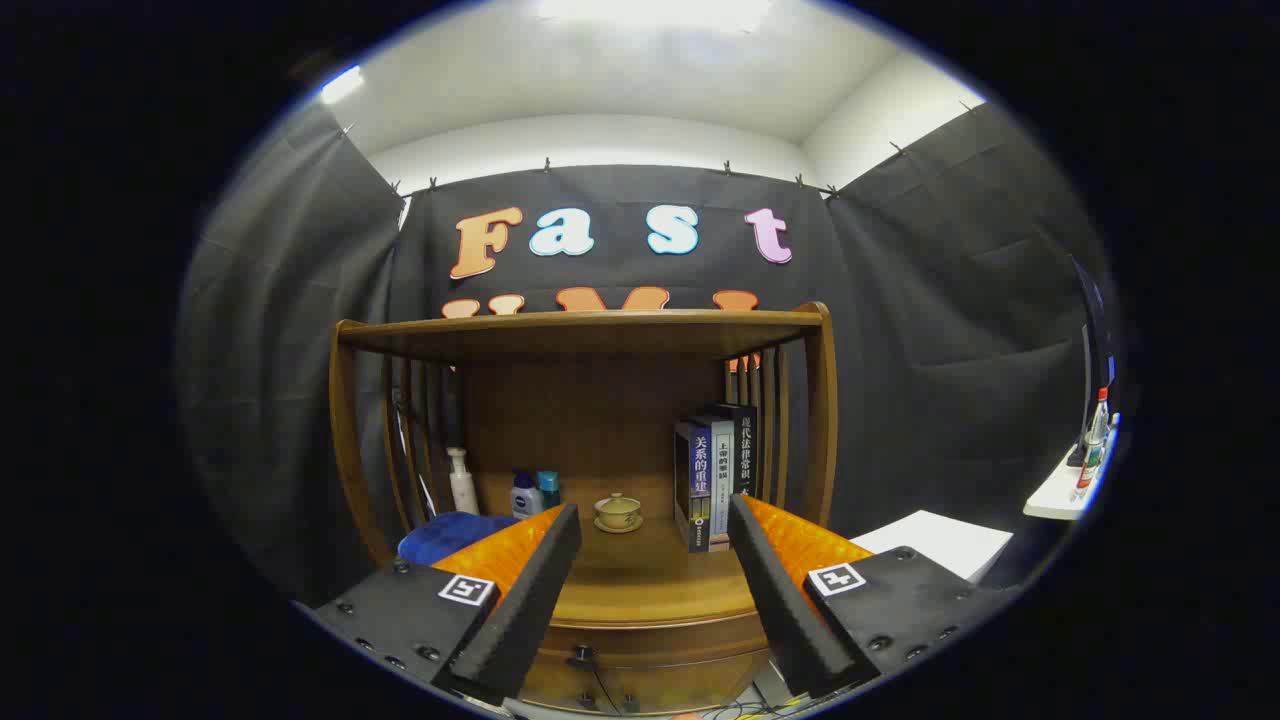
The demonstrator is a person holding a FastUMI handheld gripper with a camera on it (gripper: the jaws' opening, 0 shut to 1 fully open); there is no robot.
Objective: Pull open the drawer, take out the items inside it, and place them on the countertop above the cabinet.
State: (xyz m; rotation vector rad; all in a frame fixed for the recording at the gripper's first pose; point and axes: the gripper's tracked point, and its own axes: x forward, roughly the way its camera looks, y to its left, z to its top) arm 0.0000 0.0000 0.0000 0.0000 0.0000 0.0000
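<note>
Your gripper [655, 580] gapes wide, holding nothing; drawer [650, 665] at bottom centre looks shut, countertop [650, 585] awaits its items. Nothing started, all steps left.

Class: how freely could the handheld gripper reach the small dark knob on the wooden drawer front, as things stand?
Probably yes. The gripper is open, and the small dark knob on the closed wooden drawer front sits low between the fingers, with nothing visible in the way.
</note>
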